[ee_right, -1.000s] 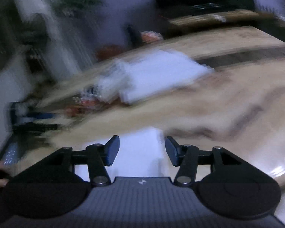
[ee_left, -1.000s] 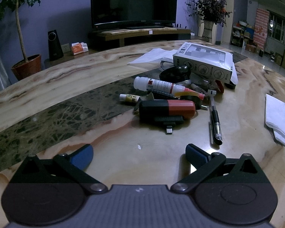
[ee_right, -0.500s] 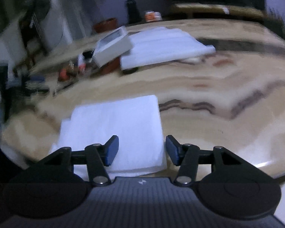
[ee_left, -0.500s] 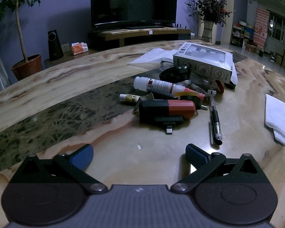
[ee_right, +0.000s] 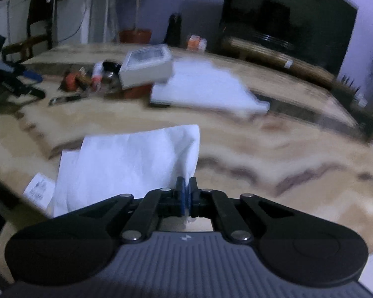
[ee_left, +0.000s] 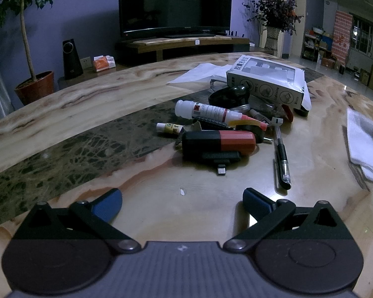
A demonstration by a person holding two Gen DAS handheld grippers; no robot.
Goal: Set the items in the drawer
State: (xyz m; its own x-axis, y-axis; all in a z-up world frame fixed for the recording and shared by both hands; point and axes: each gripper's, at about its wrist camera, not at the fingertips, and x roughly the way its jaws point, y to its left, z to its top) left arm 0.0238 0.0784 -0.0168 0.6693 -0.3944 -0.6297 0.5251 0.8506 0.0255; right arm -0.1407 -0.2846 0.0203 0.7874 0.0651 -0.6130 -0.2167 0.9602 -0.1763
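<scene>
My right gripper (ee_right: 186, 186) pinches the tissue (ee_right: 126, 164) corner to lift it off the bench (ee_right: 273, 154); my left gripper (ee_left: 182, 200) gapes empty.

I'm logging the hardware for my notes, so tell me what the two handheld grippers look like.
The left gripper and right gripper match: a grey ribbed body with a small pale logo at the front edge, two round black housings, black linkage bars with silver rivets, and blue fingertip pads. No cables, hands or sleeves show in either view.
</scene>
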